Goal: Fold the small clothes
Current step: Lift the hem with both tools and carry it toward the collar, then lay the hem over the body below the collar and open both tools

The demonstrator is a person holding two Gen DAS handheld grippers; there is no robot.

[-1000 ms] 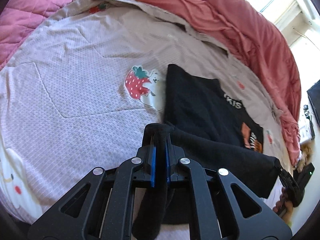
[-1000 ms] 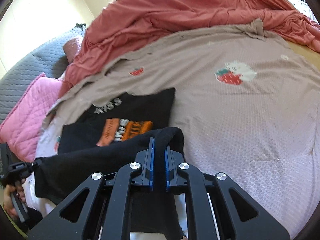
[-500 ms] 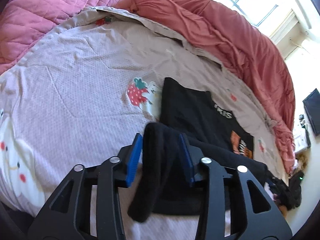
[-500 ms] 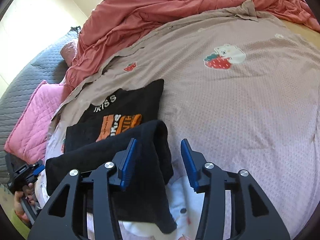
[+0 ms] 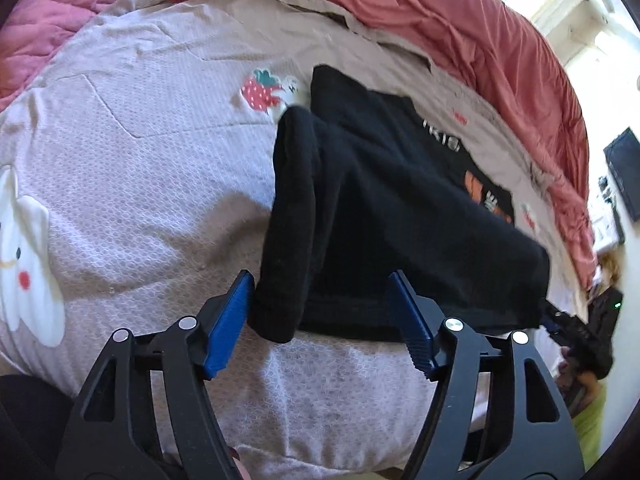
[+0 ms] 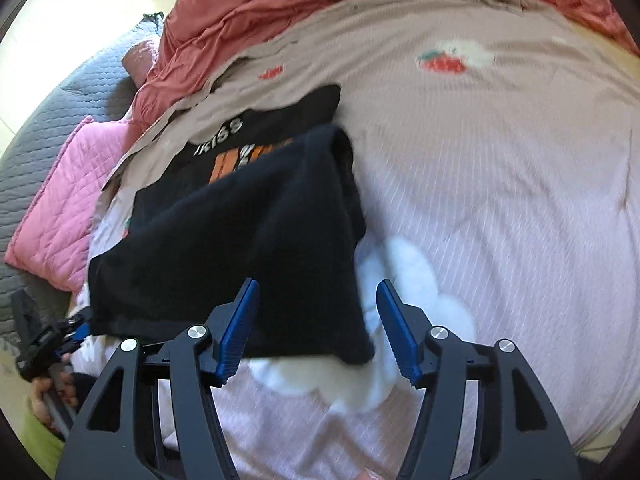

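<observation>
Now both tongs, left [image 5: 320, 320] and right [image 6: 318, 322], opening, gripping nothing; folded black shirt [image 5: 400, 216] lengthwise between them.

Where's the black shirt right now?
The black shirt lies folded on the beige strawberry bedspread, just beyond both wrist cameras' jaws, near the red blanket.

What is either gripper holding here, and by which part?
Nothing. The left gripper and right gripper are both opening; the black shirt lies folded on the bed, its near edge between untouching pads.
</observation>
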